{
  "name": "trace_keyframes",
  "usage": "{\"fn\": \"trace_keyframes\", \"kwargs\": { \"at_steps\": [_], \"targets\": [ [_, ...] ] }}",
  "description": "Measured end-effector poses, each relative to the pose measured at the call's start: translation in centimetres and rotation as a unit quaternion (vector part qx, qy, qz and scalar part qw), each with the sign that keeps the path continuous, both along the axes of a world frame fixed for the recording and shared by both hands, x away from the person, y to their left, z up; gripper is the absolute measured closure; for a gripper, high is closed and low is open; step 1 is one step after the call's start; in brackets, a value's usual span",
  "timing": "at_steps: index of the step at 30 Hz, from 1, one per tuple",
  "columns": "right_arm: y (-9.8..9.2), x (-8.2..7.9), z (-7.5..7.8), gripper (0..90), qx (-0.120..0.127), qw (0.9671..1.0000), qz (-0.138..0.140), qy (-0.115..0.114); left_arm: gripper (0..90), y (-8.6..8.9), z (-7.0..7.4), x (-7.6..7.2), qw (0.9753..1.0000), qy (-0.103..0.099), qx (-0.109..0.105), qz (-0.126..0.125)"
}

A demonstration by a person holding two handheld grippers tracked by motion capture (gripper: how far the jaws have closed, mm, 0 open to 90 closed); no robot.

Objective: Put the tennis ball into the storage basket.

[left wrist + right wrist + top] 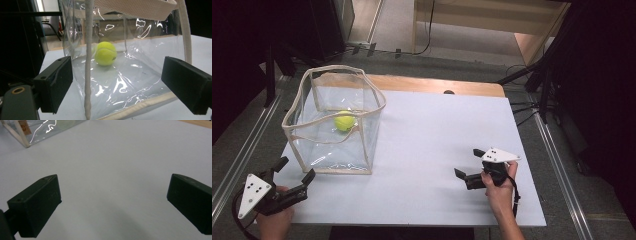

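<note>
The tennis ball (344, 120) lies on the floor of the clear plastic bag (307, 131) with cream piping, which stands open at about ten o'clock on the white table (437, 150). The left gripper (294, 172), jaws spread and empty, sits at seven o'clock just short of the bag's near corner, facing it. The right gripper (466, 162), jaws also spread and empty, rests at four o'clock, well apart. This looks like the approach step; next the left gripper likely needs to close on the bag's rim or corner seam.
</note>
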State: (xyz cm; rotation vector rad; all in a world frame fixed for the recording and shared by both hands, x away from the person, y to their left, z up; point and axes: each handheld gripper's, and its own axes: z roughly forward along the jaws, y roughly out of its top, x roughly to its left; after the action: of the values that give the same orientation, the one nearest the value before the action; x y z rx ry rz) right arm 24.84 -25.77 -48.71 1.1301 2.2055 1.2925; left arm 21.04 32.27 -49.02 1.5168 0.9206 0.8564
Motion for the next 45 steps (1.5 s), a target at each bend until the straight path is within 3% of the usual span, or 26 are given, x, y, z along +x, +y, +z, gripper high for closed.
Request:
{"fn": "trace_keyframes", "kwargs": {
  "at_steps": [15, 24, 31, 38, 45],
  "targets": [
    [-4.0, -2.2, -0.9, 0.0, 0.006, 0.9991, -0.042, 0.000, 10.4, 0.0, 0.0, 0.0, 1.0000, 0.001, 0.001, 0.000],
    [-6.6, -3.8, -1.1, 0.0, 0.014, 0.9977, -0.065, -0.011, 10.4, 0.0, 0.0, 0.0, 1.0000, 0.001, 0.001, 0.001],
    [-9.0, -5.4, -1.6, 0.0, 0.027, 0.9952, -0.088, -0.032, 10.4, 0.2, 0.0, 0.1, 1.0000, 0.002, -0.001, -0.002],
    [-11.4, -6.5, -1.8, 0.0, 0.050, 0.9911, -0.117, -0.038, 10.4, 0.1, 0.0, 0.2, 1.0000, 0.004, -0.003, 0.001],
    [-11.9, -6.8, -2.1, 0.0, 0.047, 0.9896, -0.131, -0.037, 10.4, 0.1, 0.0, 0.2, 1.0000, 0.004, -0.003, 0.004]
  ]
}}
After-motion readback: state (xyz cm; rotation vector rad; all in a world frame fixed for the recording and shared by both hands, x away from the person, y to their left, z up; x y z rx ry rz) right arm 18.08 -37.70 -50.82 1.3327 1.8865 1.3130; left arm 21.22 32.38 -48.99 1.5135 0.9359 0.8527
